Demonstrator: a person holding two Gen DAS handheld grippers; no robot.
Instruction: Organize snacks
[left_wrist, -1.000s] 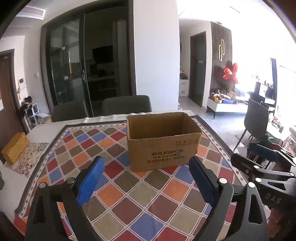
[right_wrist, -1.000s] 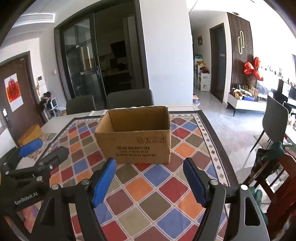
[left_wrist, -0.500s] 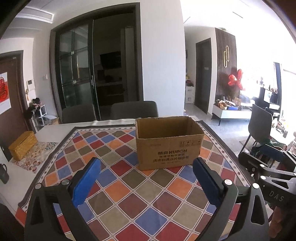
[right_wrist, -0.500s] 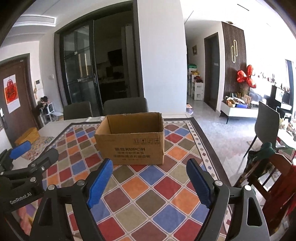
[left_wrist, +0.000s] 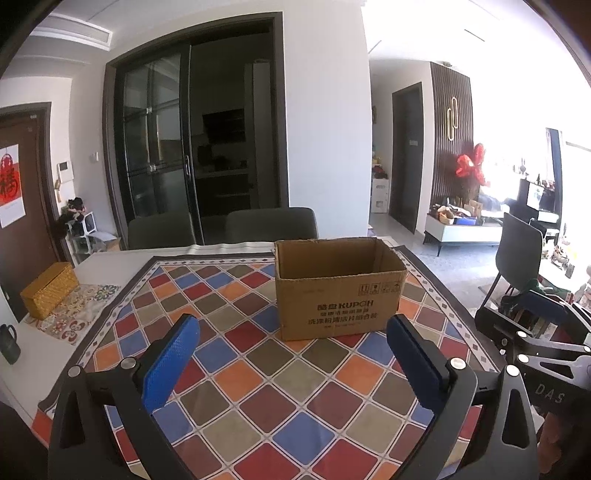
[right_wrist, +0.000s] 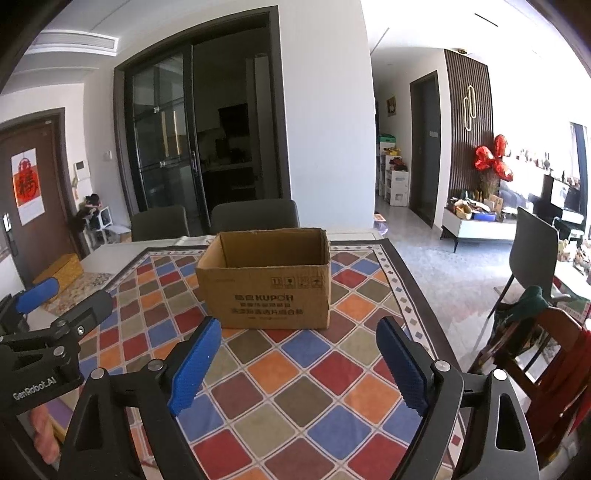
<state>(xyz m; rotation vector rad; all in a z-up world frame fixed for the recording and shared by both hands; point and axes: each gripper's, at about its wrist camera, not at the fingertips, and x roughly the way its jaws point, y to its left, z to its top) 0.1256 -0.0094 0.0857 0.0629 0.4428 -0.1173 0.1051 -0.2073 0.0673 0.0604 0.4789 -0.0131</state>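
Note:
An open brown cardboard box (left_wrist: 338, 288) stands upright on a table with a checked cloth (left_wrist: 266, 376); it also shows in the right wrist view (right_wrist: 266, 280). Its inside floor is hidden by its front wall. No snacks show in either view. My left gripper (left_wrist: 291, 354) is open and empty, held above the cloth in front of the box. My right gripper (right_wrist: 297, 354) is open and empty, beside the left one and just as far from the box. Each gripper shows at the edge of the other's view, the right (left_wrist: 532, 332) and the left (right_wrist: 55, 314).
A woven yellow box (left_wrist: 50, 290) and a dark mug (left_wrist: 9, 343) sit at the table's left end. Two grey chairs (left_wrist: 271, 223) stand behind the table. A wooden chair with clothes (right_wrist: 535, 339) stands close to the table's right edge.
Both grippers have risen and pulled back a little from the box, so it sits lower and smaller in view. Both stayed open and empty.

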